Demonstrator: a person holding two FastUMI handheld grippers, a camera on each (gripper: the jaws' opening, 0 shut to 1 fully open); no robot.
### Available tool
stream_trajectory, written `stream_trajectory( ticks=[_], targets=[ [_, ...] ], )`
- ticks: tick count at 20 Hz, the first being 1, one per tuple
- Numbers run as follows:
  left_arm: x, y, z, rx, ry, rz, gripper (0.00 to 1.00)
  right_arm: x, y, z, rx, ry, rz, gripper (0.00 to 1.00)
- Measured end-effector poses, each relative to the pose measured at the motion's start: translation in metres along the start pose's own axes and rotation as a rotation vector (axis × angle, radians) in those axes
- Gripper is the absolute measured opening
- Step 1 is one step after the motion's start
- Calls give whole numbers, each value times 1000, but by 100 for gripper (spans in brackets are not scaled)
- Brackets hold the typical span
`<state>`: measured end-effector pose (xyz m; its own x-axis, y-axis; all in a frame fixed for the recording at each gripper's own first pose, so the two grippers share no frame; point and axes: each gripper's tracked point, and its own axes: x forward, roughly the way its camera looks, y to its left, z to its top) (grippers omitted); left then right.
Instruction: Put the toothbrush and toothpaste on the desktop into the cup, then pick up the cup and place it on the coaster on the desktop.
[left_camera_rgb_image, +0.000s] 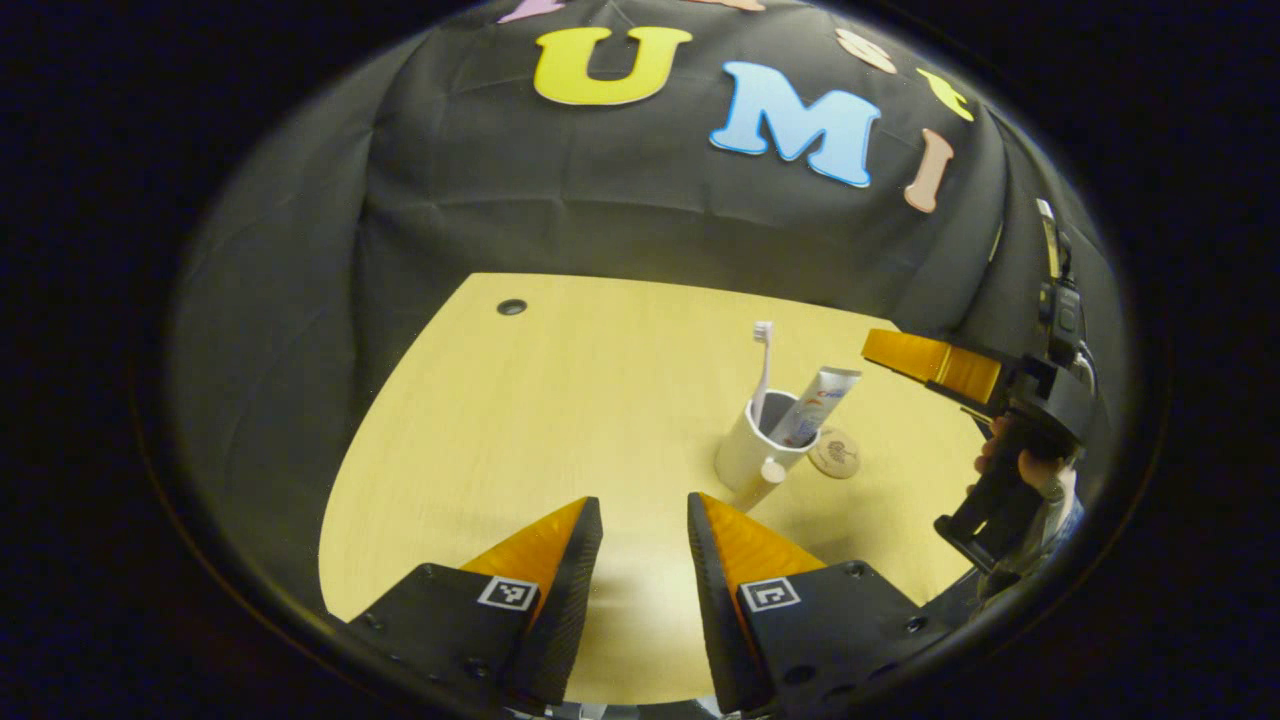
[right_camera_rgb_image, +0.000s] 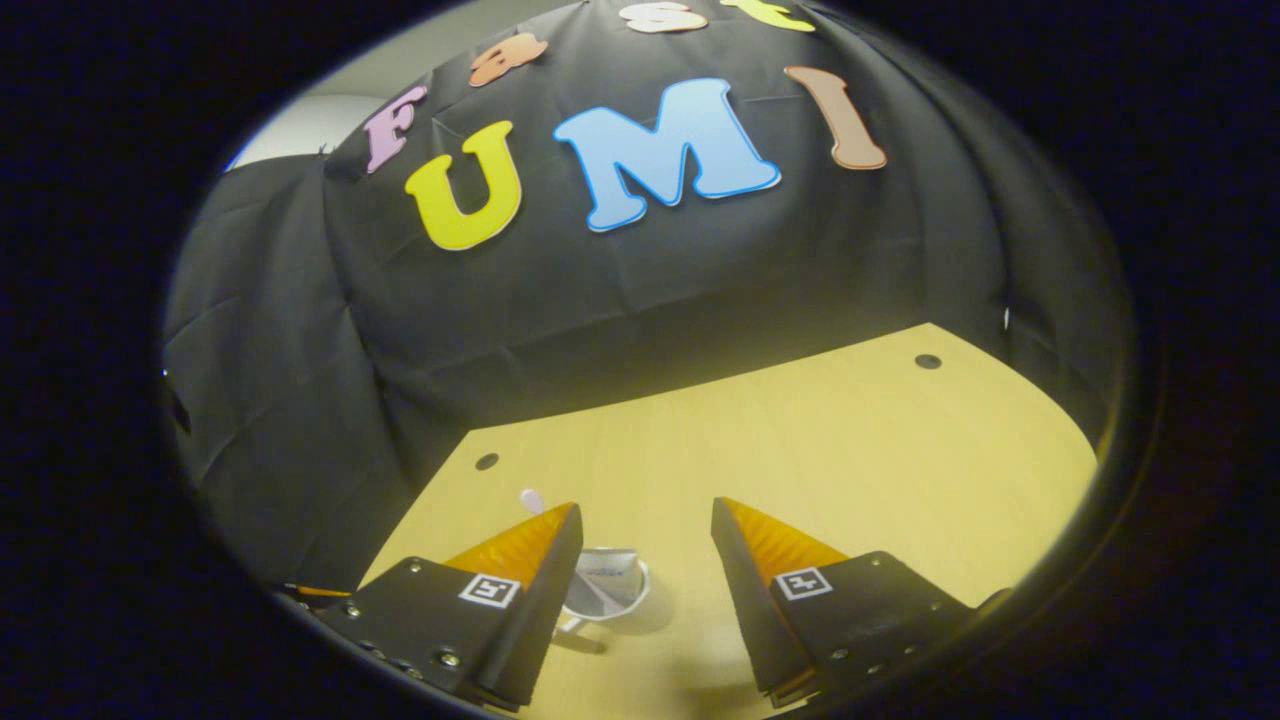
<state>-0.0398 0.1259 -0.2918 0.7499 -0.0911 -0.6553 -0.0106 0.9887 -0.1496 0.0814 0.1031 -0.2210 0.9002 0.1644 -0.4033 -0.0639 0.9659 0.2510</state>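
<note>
On the wooden desktop (left_camera_rgb_image: 520, 420) stands a white cup (left_camera_rgb_image: 745, 450) with the toothbrush (left_camera_rgb_image: 763, 355) upright in it and the toothpaste tube (left_camera_rgb_image: 825, 395) leaning out to the right. A round wooden coaster (left_camera_rgb_image: 835, 452) lies just right of the cup, bare. My left gripper (left_camera_rgb_image: 645, 510) is open, low over the table and short of the cup. My right gripper (left_camera_rgb_image: 900, 358), held by a hand (left_camera_rgb_image: 1000, 455), hovers above and right of the cup. In the right gripper view, that gripper (right_camera_rgb_image: 645, 520) is open above the cup (right_camera_rgb_image: 610, 595), with the toothbrush head (right_camera_rgb_image: 531, 500) beside its left finger.
Black cloth walls close in the table at the back and both sides. Small round holes sit in the tabletop (left_camera_rgb_image: 511, 307) (right_camera_rgb_image: 927, 361) (right_camera_rgb_image: 487, 461). The wood left of the cup is bare.
</note>
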Motion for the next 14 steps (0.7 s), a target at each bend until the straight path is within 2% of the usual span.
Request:
stream_trajectory(
  ticks=[1, 2, 3, 4, 7, 8, 9, 11, 12, 13, 14],
  targets=[
    [5, -7, 2, 15, 13, -22, 59, -6, -12, 1, 2, 0, -19, 77],
    [12, -17, 5, 30, 27, -43, 70, -13, -23, 2, 5, -1, -36, 77],
    [17, -23, 7, 50, 42, -56, 71, -19, -36, 1, 8, 0, -57, 78],
    [23, -27, 9, 71, 58, -67, 65, -25, -47, -1, 13, 4, -76, 78],
    [43, -45, 1, 115, 144, -117, 67, -45, -81, -14, 34, 26, -137, 78],
    [48, -50, -1, 129, 174, -135, 67, -51, -91, -18, 39, 33, -156, 73],
    [55, -54, -2, 147, 202, -150, 67, -58, -101, -23, 45, 42, -177, 78],
    [64, -61, -2, 180, 263, -172, 67, -72, -118, -33, 63, 56, -212, 78],
    [71, -66, -2, 194, 290, -184, 70, -77, -125, -38, 73, 64, -227, 73],
    [77, -70, -3, 206, 318, -196, 67, -82, -132, -43, 80, 73, -243, 78],
    [82, -73, -6, 215, 353, -209, 65, -87, -138, -47, 84, 80, -258, 78]
  ],
)
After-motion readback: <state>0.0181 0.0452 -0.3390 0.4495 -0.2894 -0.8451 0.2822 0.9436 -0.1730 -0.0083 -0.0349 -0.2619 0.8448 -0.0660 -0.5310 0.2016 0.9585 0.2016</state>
